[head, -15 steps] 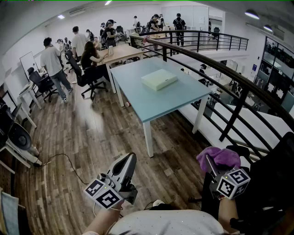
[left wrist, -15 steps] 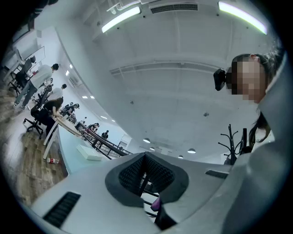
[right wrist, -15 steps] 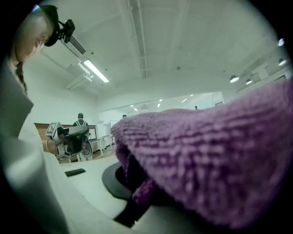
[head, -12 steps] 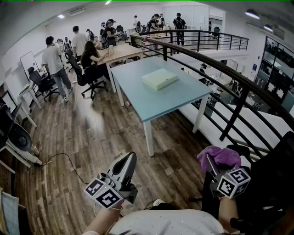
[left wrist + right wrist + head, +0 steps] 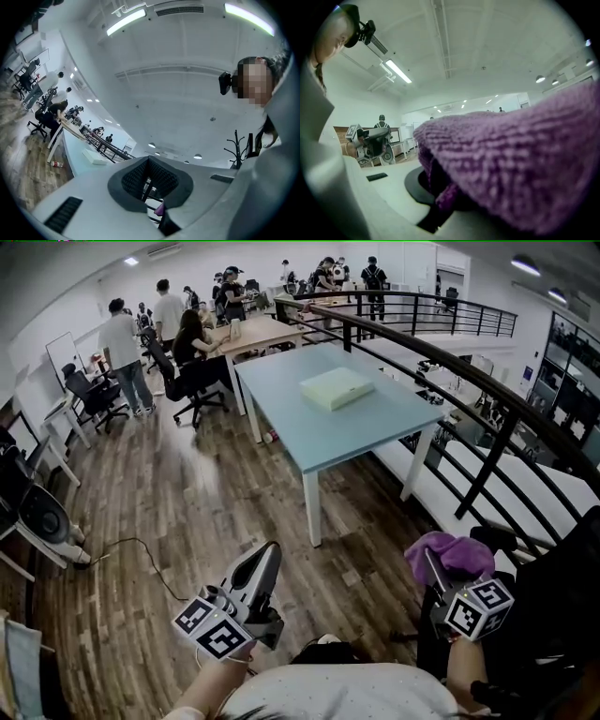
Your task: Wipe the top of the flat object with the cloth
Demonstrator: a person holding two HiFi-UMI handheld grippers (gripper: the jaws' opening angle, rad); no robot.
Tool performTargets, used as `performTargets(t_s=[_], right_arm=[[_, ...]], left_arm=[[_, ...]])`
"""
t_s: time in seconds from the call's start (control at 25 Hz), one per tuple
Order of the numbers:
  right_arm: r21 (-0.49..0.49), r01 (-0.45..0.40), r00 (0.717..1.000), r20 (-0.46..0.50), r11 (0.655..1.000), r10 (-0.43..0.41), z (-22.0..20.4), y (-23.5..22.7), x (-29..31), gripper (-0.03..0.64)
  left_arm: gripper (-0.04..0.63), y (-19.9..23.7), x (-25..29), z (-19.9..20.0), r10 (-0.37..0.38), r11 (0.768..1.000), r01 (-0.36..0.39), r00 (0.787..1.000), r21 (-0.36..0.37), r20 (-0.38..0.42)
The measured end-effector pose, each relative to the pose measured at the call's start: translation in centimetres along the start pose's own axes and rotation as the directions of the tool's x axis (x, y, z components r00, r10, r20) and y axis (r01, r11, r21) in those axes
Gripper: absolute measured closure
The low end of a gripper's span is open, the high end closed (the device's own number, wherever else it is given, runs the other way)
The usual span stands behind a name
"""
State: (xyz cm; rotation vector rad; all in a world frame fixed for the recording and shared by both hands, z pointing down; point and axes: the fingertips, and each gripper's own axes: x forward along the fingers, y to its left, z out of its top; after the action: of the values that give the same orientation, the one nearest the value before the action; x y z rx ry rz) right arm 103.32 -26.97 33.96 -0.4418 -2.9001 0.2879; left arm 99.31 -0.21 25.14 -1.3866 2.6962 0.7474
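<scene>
The left gripper [image 5: 263,563] is held low by the person's waist. Its jaws are pressed together with nothing between them. Well ahead of it and a little to its right, the slab [image 5: 336,387] lies flat on the table [image 5: 314,446], far beyond either gripper's reach. The right gripper [image 5: 434,574] is also held low and clamps the cloth [image 5: 451,557], which bunches up over its jaws and hides them. A railing [image 5: 487,418] runs ahead of this gripper, along the table's far side.

The step in hand looks like the approach, with no wiping begun. To do it well, the person should close on the table's near edge with the cloth clear of the railing. They should keep the right grip firm so the bundle does not slip, and arrive with a loose fold hanging below the jaws. That way fabric, not plastic, meets the slab. The left gripper could brace the slab's near edge if it slides under the strokes. Otherwise it should stay out of the way.

The slab is pale, greenish white, rectangular and thin. It has a plain top and sits square-on, apart from the table's edges. The cloth is purple, thick and nubbly, probably soft enough to drape.
</scene>
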Motion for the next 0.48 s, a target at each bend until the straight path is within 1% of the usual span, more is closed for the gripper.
performTargets(t_s=[0.12,0.24,0.36,0.48], right_arm=[[0.056,-0.015,0.998,0.055,0.998,0.012,-0.1,0.5,0.4,0.588],[0.098,-0.07,0.993,0.104,0.993,0.059,1.0,2.1,2.3,0.588],[0.073,-0.114,0.987,0.123,0.991,0.105,2.6,3.5,5.6,0.59],[0.022,-0.126,0.99,0.072,0.992,0.124,2.4,4.7,10.7,0.591]], left_arm=[[0.595,0.7,-1.0,-0.2,0.019,1.0,-0.019,1.0,-0.01,0.01],[0.595,2.5,-1.3,0.6,0.027,0.999,-0.027,1.0,-0.025,0.006],[0.595,5.7,-1.1,1.8,0.043,0.999,-0.043,0.999,-0.023,0.014],[0.595,10.8,-0.9,3.0,0.081,0.996,-0.079,0.996,-0.049,0.038]])
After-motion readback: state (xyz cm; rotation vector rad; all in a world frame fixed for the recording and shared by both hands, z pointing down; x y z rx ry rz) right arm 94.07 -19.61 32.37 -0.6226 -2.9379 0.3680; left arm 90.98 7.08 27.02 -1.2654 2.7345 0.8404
